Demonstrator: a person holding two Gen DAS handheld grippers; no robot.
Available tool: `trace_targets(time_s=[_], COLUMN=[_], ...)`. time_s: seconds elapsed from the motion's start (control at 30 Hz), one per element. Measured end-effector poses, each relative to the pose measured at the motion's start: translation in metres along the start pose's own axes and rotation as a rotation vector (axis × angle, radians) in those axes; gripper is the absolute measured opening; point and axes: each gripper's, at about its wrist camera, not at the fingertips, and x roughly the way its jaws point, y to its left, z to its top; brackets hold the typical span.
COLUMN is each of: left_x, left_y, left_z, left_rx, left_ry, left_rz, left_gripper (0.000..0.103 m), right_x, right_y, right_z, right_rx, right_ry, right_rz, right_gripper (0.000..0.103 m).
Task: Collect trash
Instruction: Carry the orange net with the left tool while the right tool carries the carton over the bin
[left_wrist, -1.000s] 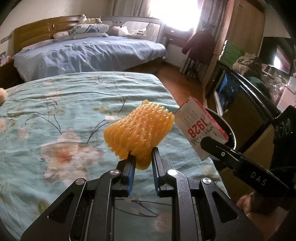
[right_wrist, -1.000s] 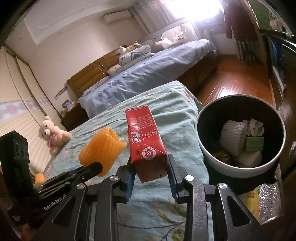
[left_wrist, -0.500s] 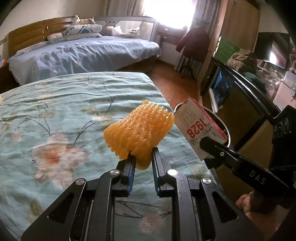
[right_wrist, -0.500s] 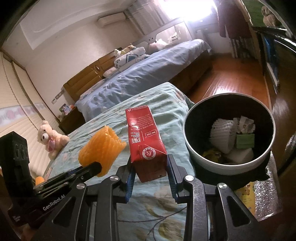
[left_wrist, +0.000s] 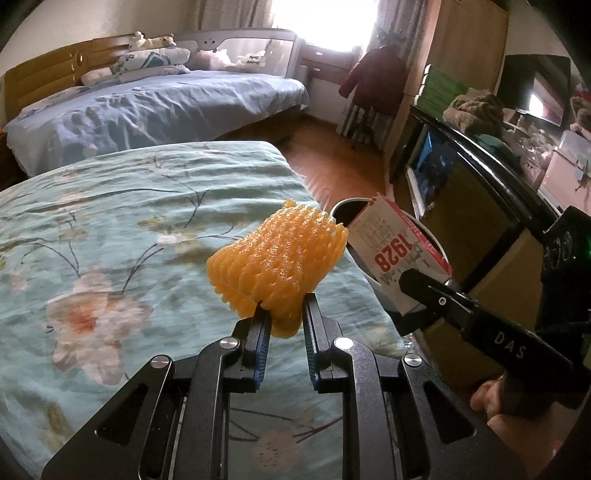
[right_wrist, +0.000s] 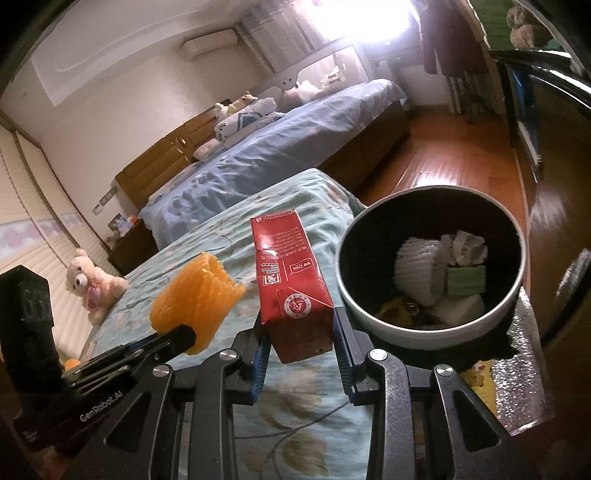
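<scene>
While both tools grip trash, the round black-lined bin (right_wrist: 430, 334) sits lower right.
Left tool (left_wrist: 284, 314) pinches orange foam net sleeve (left_wrist: 277, 264); right tool (right_wrist: 298, 334) clamps red milk carton (right_wrist: 290, 275).

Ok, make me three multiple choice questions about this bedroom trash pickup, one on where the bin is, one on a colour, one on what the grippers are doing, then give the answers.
1. Where is the trash bin?
A. On the blue bed
B. On the floor beside the floral bed
C. On the wardrobe

2. What colour is the foam net in the left gripper?
A. Orange
B. Green
C. White

3. What state is the right gripper in?
A. Open and empty
B. Closed on a red carton
C. Resting inside the bin

Answers:
1 B: the bin stands by the corner of the floral bed.
2 A: the net is plainly orange.
3 B: its pads press both sides of the red carton.
</scene>
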Motion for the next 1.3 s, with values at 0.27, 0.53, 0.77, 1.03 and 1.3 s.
trace_targets(time_s=[0.27, 0.53, 0.77, 1.03, 1.3], left_x=[0.004, 0.006, 0.009, 0.013, 0.018], left_y=[-0.015, -0.028, -0.036, -0.045, -0.055], left_z=[0.003, 0.007, 0.012, 0.016, 0.021], left_rx=[0.034, 0.063, 0.086, 0.104, 0.12], left_ry=[-0.004, -0.004, -0.007, -0.005, -0.004], left_rz=[-0.021, -0.032, -0.036, -0.043, -0.052], left_gripper=[0.016, 0.016, 0.016, 0.016, 0.016], right_x=[-0.007, -0.012, -0.016, -0.02, -0.022], right_y=[-0.013, -0.024, -0.031, -0.037, -0.045], right_z=[0.002, 0.003, 0.004, 0.007, 0.008], right_rx=[0.018, 0.032, 0.041, 0.045, 0.054], right_ry=[-0.015, -0.025, -0.032, -0.044, -0.046], right_rz=[-0.028, -0.042, -0.05, -0.06, -0.075], right_gripper=[0.032, 0.032, 0.032, 0.032, 0.032])
